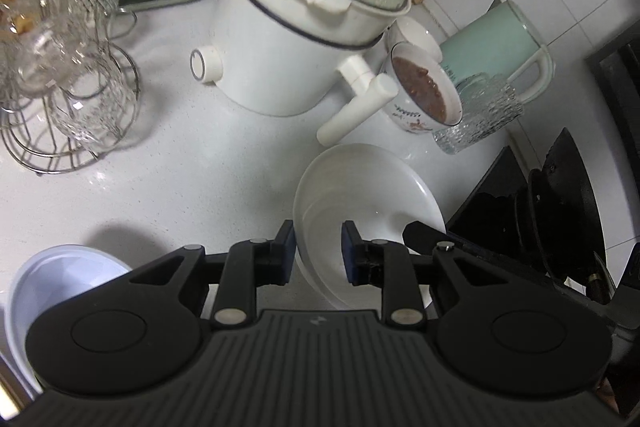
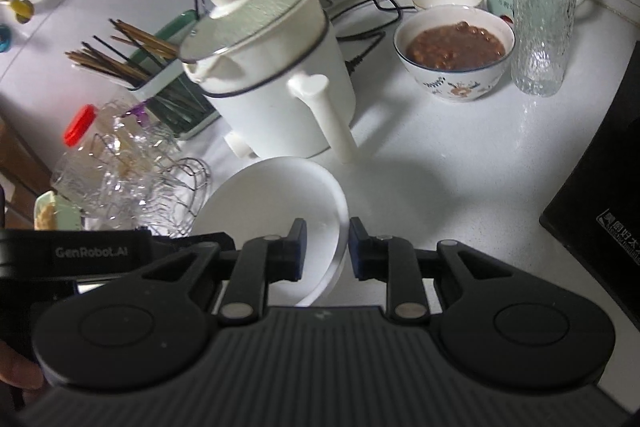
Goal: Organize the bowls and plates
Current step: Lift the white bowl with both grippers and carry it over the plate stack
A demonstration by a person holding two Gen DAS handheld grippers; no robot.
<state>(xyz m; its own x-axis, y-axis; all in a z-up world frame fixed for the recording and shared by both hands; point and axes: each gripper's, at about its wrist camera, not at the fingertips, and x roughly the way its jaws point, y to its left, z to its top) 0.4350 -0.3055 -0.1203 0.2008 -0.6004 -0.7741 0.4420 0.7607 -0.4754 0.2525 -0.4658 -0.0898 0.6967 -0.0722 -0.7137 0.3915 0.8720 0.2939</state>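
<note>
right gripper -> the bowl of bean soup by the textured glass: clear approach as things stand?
Probably yes, not directly. The right gripper straddles the white bowl rim. Bare counter leads to the soup bowl; the pot handle lies left, the textured glass close on its right.

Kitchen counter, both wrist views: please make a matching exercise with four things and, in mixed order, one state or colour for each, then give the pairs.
Things:
1. patterned bowl
2. textured glass
3. electric kettle
4. white plate

States:
A. pale green with a white handle
B. rim between the jaws of both grippers
C. filled with brown bean porridge
D. clear, nothing inside

Pairs: 1-C, 2-D, 3-A, 4-B
</note>
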